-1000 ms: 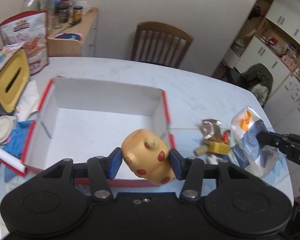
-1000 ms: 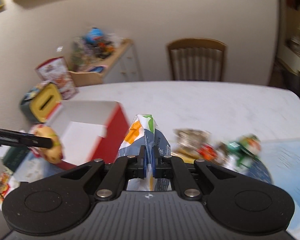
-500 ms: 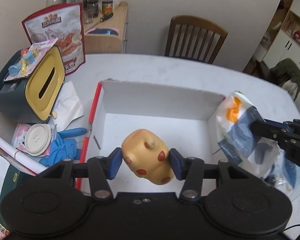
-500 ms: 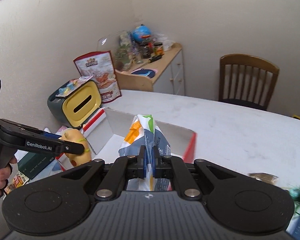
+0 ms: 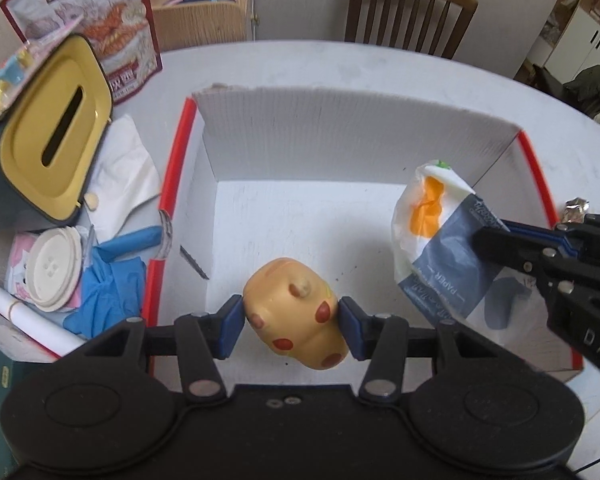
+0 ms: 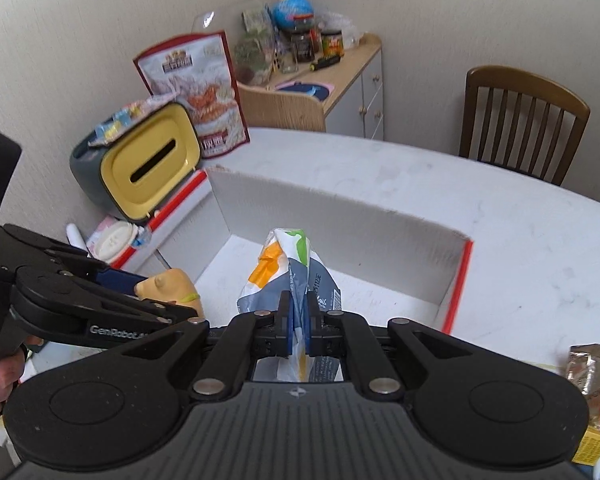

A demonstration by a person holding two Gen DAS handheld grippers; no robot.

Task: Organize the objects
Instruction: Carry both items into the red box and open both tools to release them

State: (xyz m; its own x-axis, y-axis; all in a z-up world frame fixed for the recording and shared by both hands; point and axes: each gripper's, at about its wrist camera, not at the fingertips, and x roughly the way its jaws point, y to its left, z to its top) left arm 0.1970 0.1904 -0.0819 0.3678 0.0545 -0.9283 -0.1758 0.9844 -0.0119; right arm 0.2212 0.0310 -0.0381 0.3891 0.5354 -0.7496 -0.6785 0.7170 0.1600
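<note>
My left gripper (image 5: 292, 322) is shut on a yellow toy with red spots (image 5: 296, 314), held above the near part of the open white box (image 5: 340, 136) with red edges. My right gripper (image 6: 299, 320) is shut on a white, grey and orange paper packet (image 6: 288, 276), which hangs over the box's right side. In the left wrist view the packet (image 5: 440, 236) and the right gripper (image 5: 496, 246) come in from the right. In the right wrist view the left gripper (image 6: 152, 296) and the toy (image 6: 172, 284) show at the left, and the box (image 6: 340, 216) lies ahead.
Left of the box stand a dark tissue box with a yellow lid (image 5: 48, 136), a snack bag (image 5: 100, 20), white tissue, blue gloves (image 5: 104, 292) and a round white lid (image 5: 54, 270). Loose wrappers (image 6: 592, 368) lie right of the box. A wooden chair (image 6: 524, 120) and a cabinet (image 6: 328, 96) stand behind the table.
Both grippers moved left and down until they hang over the inside of the box, each keeping its object. The packet came from beside the wrappers to above the box's right side.
</note>
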